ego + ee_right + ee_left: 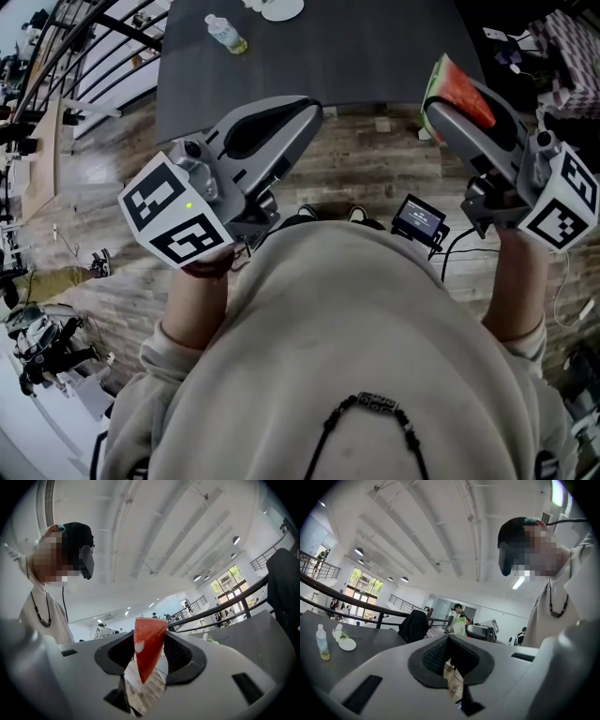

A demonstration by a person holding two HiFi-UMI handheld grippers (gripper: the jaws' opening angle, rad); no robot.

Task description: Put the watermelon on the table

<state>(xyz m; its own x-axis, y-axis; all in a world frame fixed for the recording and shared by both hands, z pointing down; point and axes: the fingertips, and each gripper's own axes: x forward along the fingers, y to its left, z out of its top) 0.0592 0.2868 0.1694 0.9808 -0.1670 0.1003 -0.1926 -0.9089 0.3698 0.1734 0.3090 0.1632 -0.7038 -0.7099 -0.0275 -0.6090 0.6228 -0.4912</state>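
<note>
Right hand-held gripper (150, 638) jaws wide, pinching watermelon wedge (146, 654); left hand-held gripper (448, 640) jaws pressed together, empty.

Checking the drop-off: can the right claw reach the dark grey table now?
Probably yes: the right claw, holding a red watermelon wedge, hovers at the edge of the dark grey table, bare tabletop ahead.

The left tool (306, 111) points forward, jaws together and empty, while the right tool (439, 96) clamps the watermelon (461, 86).
</note>
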